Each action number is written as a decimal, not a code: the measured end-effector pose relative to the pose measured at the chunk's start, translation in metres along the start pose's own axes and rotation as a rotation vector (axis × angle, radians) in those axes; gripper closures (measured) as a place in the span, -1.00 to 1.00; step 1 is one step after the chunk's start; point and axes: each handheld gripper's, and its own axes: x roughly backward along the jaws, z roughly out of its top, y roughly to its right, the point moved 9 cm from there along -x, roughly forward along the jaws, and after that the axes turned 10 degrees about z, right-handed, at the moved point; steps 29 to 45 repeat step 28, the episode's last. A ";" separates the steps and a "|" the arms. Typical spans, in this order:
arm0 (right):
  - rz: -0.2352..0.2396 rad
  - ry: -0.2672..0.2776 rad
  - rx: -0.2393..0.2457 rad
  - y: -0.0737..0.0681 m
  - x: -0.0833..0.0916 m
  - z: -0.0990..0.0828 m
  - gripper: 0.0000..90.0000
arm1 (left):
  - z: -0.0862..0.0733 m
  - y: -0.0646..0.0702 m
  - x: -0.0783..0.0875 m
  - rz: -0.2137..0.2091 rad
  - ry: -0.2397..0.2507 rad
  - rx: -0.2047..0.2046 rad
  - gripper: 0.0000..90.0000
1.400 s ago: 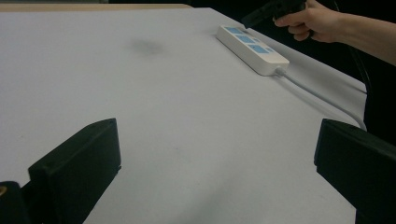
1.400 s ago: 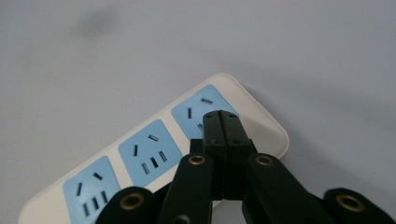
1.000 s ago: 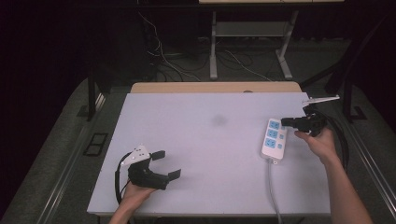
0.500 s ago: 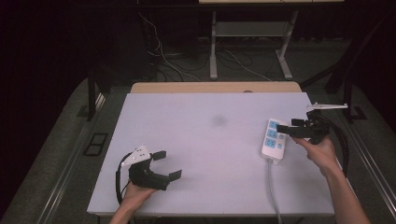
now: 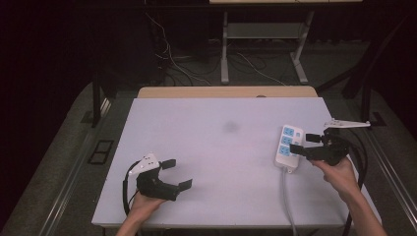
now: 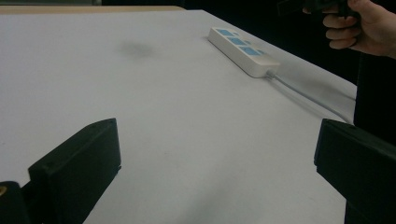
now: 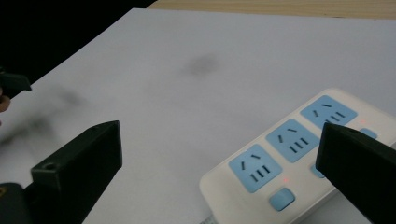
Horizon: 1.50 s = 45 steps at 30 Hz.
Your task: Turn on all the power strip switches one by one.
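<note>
The right gripper, jaws spread wide and holding nothing, is hovering just beside the white plastic three-socket power strip with blue outlets, which is lying near the right edge of the white table. Judged step: approach. The next move calls for straddling the strip's body. The left gripper is resting well apart, jaws likewise wide.

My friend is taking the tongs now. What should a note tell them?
Left tongs: open, holding nothing, low over the near left of the white table.
Right tongs: open, holding nothing, just right of the white power strip with three blue sockets, jaws pointing at it.
Power strip: flat by the table's right edge, its grey cable running off the near edge.
Done: nothing gripped yet.
Left: probably closing the right tongs on the strip.
</note>
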 end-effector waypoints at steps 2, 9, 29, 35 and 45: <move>0.010 -0.002 0.009 -0.005 -0.001 -0.004 -0.99 | -0.001 0.000 0.000 -0.001 -0.003 0.003 -1.00; 0.046 0.027 0.032 -0.023 0.000 -0.023 -0.99 | -0.001 -0.002 0.001 0.001 -0.004 0.011 -1.00; 0.060 -0.014 0.080 -0.046 -0.003 -0.078 -0.99 | -0.005 -0.010 0.001 0.012 -0.028 0.017 -1.00; 0.060 -0.014 0.080 -0.046 -0.003 -0.078 -0.99 | -0.005 -0.010 0.001 0.012 -0.028 0.017 -1.00; 0.060 -0.014 0.080 -0.046 -0.003 -0.078 -0.99 | -0.005 -0.010 0.001 0.012 -0.028 0.017 -1.00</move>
